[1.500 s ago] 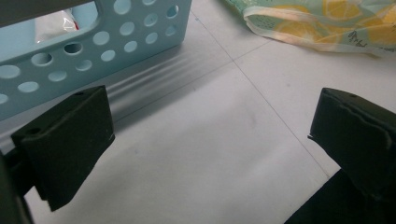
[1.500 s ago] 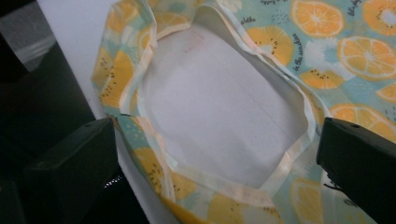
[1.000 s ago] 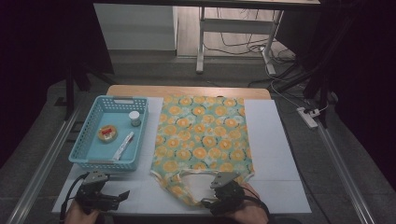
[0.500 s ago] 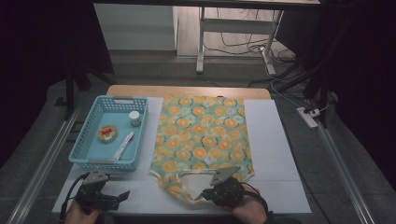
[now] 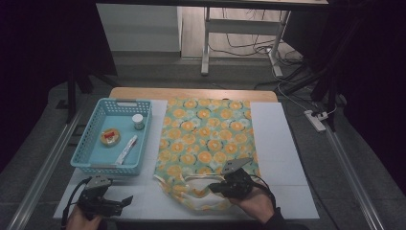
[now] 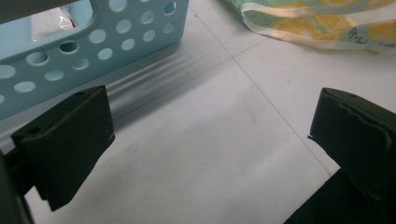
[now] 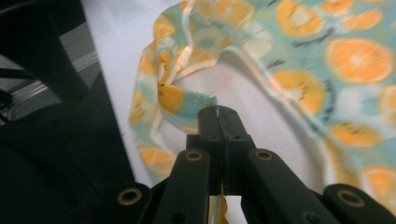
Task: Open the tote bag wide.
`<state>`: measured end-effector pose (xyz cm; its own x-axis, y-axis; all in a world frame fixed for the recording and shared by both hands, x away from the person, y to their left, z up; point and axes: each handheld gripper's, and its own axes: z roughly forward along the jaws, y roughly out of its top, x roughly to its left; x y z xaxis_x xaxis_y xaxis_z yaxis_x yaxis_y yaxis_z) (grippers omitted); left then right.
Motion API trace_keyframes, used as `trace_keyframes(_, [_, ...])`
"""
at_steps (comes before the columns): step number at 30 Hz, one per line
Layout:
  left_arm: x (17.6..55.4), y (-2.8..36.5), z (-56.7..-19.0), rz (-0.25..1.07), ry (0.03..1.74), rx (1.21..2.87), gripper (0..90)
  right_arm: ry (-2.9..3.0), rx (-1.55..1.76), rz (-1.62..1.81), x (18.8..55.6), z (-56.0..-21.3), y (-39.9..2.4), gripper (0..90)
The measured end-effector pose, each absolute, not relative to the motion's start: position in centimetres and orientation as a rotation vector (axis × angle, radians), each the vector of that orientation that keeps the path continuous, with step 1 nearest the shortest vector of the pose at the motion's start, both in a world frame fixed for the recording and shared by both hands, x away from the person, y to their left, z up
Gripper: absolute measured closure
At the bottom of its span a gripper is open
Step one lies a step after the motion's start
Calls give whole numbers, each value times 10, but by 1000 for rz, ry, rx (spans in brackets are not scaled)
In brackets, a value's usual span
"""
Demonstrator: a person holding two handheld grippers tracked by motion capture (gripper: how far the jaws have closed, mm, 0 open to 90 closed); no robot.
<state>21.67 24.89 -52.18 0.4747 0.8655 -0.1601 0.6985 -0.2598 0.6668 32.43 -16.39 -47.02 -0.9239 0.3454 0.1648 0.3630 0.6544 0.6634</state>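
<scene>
A fabric bag (image 5: 206,134) printed with orange slices lies flat in the middle of the table, handles toward me. My right gripper (image 5: 218,188) is at its near edge. The jaws have just closed on a handle strap (image 7: 180,100), and my right gripper (image 7: 218,114) holds that strap pinched and curled up off the white mat. My left gripper (image 5: 125,201) rests at the front left, and its open jaws (image 6: 210,126) have only bare mat between them. The bag's edge (image 6: 317,28) lies beyond it.
A light blue perforated basket (image 5: 125,101) stands left of the bag, its wall (image 6: 93,42) just ahead of my left gripper. Inside are a small bottle (image 5: 138,121), a round orange item (image 5: 110,136) and a white tube (image 5: 127,149). White mat (image 5: 282,158) extends right of the bag.
My right gripper has closed on the bag's handle strap and risen slightly, lifting the strap off the mat. The left gripper has stayed put.
</scene>
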Motion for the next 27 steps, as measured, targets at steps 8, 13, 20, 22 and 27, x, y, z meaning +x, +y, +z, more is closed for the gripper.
trace_keyframes(8, [217, 249, -522, 308, 1291, 2030, 0, -2845, -639, -1200, 346, -462, -162, 894])
trace_keyframes(13, [217, 250, -522, 306, 1292, 2027, 0, -2854, -680, -1222, 366, -461, -162, 894])
trace_keyframes(20, [217, 250, -522, 302, 1294, 2025, 0, -2870, -719, -1250, 389, -460, -160, 895])
trace_keyframes(22, [217, 250, -522, 301, 1294, 2025, 0, -2872, -735, -1260, 396, -459, -159, 895])
trace_keyframes(27, [217, 250, -522, 297, 1295, 2023, 0, -2873, -764, -1287, 413, -454, -157, 895])
